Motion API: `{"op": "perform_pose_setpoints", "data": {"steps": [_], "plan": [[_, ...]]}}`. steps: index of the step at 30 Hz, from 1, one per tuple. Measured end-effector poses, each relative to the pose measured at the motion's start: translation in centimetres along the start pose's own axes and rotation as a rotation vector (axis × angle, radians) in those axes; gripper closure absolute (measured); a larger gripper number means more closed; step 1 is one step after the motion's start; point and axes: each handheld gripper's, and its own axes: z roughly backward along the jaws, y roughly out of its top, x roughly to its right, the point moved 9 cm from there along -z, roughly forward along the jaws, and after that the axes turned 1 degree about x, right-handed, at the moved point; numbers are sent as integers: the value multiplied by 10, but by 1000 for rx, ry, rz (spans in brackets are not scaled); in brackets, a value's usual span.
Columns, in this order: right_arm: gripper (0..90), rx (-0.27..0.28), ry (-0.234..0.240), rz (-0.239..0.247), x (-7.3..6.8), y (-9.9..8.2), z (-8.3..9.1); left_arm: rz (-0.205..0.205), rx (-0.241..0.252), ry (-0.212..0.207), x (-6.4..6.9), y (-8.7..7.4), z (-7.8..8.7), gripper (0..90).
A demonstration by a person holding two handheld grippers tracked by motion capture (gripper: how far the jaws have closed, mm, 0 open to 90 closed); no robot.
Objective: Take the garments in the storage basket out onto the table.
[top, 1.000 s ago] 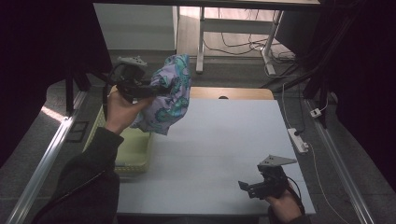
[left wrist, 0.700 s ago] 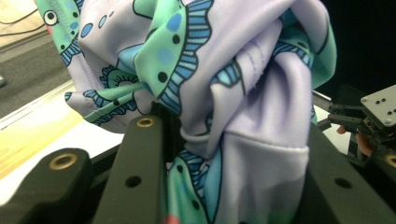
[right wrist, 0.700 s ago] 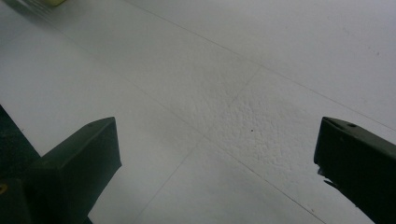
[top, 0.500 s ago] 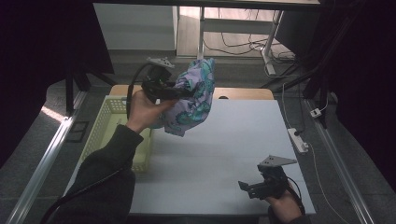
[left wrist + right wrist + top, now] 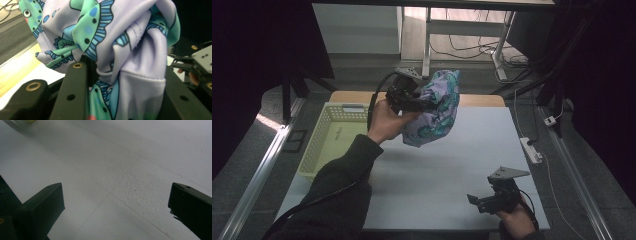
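Observation:
A bunched cloth (image 5: 437,107), lilac with green and blue fish-like prints, hangs in the air above the back of the white table (image 5: 452,165). My left gripper (image 5: 424,102) is shut on it, held up by a hand in a dark sleeve. Seen from the left gripper view, the cloth (image 5: 120,55) is squeezed between the two black jaws and drapes over them. My right gripper (image 5: 476,201) rests low at the table's front right, open. Its jaws stand wide apart over bare white tabletop (image 5: 120,177) in the right gripper view, nothing between them.
A pale yellow mesh basket (image 5: 319,145) sits on the table's left side, beside the left arm. A white power strip (image 5: 531,150) lies along the right edge. Desk legs and cables (image 5: 462,45) stand on the floor beyond the table's far edge.
The left hand has carried the cloth rightward, from above the basket to over the middle back of the table. The right gripper has stayed where it was.

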Motion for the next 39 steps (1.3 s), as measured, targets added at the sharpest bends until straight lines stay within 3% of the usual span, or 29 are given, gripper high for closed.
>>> {"op": "perform_pose_setpoints", "data": {"steps": [7,13,22,31,39], "plan": [[5,1,0,7,0,0,0,-23,-17,7,4,4,-14,648],[5,2,-1,9,0,0,0,-27,-48,35,-4,-6,-28,647],[5,1,-2,11,-1,0,0,19,-98,83,-29,-36,-52,644],[5,-2,-6,16,-1,0,0,19,-153,125,-41,-63,-71,640],[5,-2,-3,17,-1,0,0,70,-212,139,-53,-96,-93,631]]}}
